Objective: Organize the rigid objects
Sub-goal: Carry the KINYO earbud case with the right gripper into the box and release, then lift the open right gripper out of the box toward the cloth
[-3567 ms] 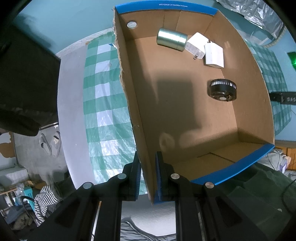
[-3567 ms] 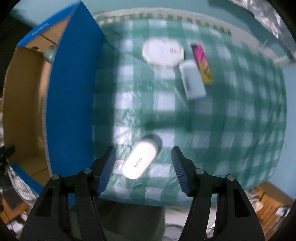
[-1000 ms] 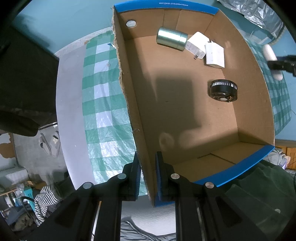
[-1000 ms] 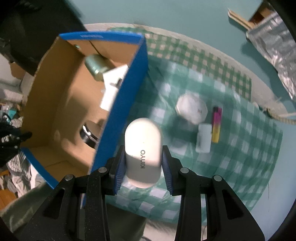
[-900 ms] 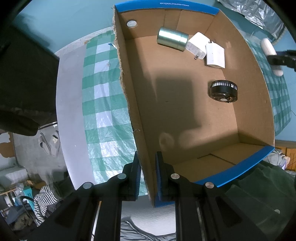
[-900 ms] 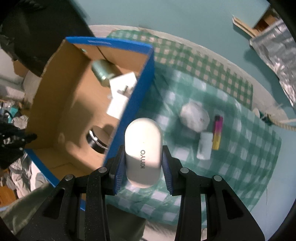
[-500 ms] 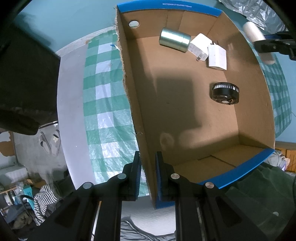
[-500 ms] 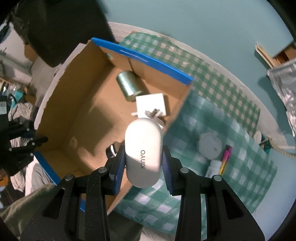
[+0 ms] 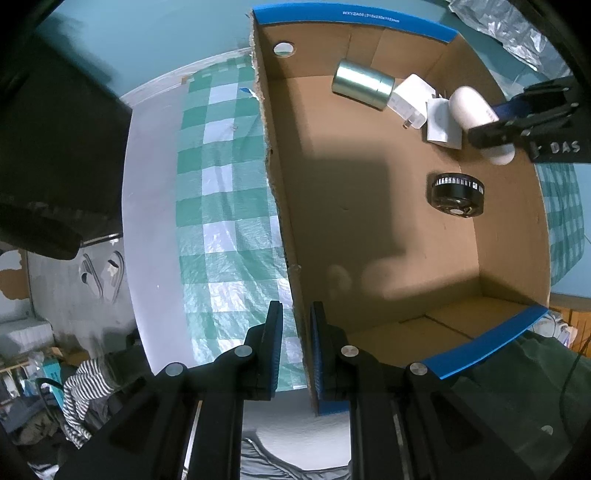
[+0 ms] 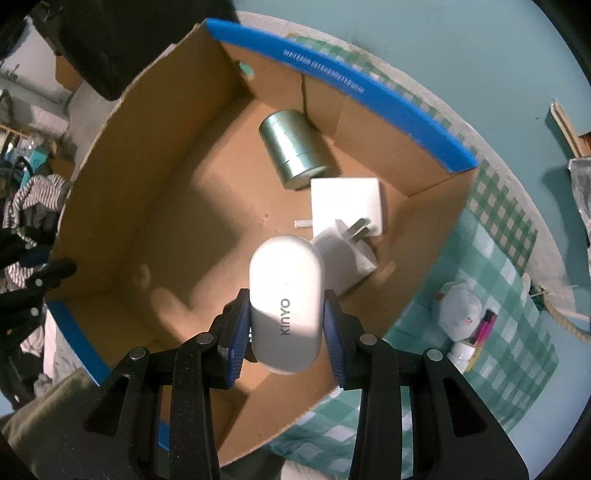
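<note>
My right gripper (image 10: pixel 287 328) is shut on a white oval KINYO case (image 10: pixel 284 302) and holds it above the inside of the open cardboard box (image 10: pixel 177 173), near its right wall. The case (image 9: pixel 472 110) and that gripper (image 9: pixel 517 122) also show at the upper right of the left wrist view. My left gripper (image 9: pixel 296 345) is shut on the box's torn left wall (image 9: pixel 284 221). On the box floor lie a silver tin (image 10: pixel 293 155), two white plug adapters (image 10: pixel 347 206) and a black round device (image 9: pixel 456 194).
The box stands on a green checked cloth (image 9: pixel 221 221) over a white table. To the box's right on the cloth lie a white round object (image 10: pixel 460 314), a pink and yellow stick (image 10: pixel 484 325) and a small white item (image 10: pixel 461 354). Crumpled foil (image 9: pixel 498 33) lies beyond.
My right gripper carried the white case from outside the box's right wall to over its inside, and rolled. The left gripper kept its hold on the box wall.
</note>
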`<state>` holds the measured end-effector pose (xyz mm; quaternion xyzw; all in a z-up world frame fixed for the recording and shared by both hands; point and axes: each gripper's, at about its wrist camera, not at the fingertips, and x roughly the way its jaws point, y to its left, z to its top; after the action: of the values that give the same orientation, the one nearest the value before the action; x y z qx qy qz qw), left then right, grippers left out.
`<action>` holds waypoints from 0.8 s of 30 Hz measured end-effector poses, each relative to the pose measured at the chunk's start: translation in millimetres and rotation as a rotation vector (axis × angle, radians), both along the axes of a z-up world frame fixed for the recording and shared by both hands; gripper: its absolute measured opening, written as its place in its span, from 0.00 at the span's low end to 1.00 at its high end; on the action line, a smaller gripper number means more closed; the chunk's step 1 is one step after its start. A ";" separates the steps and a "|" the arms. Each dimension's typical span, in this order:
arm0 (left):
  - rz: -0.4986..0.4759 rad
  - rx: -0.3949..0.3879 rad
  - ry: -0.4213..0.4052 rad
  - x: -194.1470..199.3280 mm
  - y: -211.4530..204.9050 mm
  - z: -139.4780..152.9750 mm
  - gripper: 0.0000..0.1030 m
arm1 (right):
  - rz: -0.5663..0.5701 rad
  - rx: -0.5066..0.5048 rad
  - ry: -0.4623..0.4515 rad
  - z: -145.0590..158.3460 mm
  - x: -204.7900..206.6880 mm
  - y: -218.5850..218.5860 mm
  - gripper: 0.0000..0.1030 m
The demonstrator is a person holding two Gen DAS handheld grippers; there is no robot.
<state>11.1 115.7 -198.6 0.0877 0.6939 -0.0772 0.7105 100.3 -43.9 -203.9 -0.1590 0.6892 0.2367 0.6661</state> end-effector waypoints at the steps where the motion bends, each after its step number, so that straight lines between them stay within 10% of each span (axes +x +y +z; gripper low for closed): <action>1: 0.000 0.001 0.001 -0.4 -0.2 0.0 0.14 | 0.004 -0.004 0.004 -3.0 -0.6 0.7 0.36; 24: 0.014 0.017 0.004 -3.2 -3.8 1.2 0.14 | -0.023 0.016 -0.059 22.1 -5.2 -6.7 0.46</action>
<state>7.9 112.0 -197.4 0.0888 0.6965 -0.0665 0.7089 95.2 -50.6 -181.8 -0.1523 0.6692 0.2297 0.6901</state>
